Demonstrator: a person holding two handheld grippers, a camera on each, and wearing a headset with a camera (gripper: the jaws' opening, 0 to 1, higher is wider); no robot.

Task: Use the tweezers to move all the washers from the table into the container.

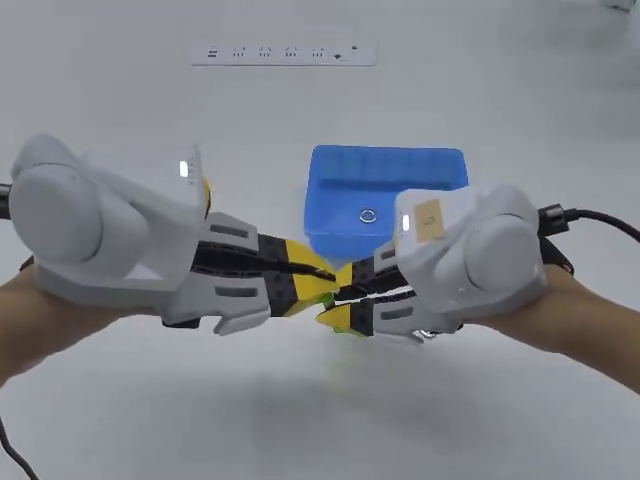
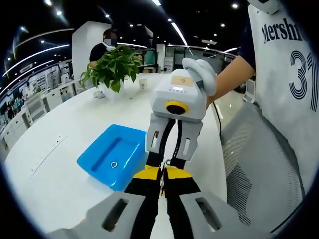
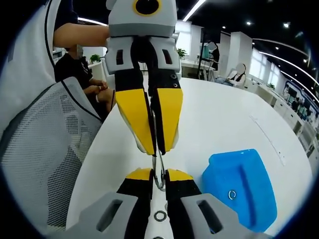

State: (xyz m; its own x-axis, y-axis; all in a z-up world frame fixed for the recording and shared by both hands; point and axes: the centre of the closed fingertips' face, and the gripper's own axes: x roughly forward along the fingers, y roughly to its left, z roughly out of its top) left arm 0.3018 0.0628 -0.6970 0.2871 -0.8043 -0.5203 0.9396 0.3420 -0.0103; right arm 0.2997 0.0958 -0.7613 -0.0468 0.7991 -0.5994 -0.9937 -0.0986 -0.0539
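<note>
the white surface (image 1: 300, 400) carries a blue container (image 1: 325, 235), which sits just behind the two grippers. the left gripper (image 1: 325, 280) and the right gripper (image 1: 335, 305) meet tip to tip in front of it. each has its jaws closed on the thin metal tweezers (image 3: 158, 164), which span between them. a washer (image 1: 367, 215) lies inside the container. a second washer (image 3: 160, 215) lies on the surface under the right gripper's jaws.
</note>
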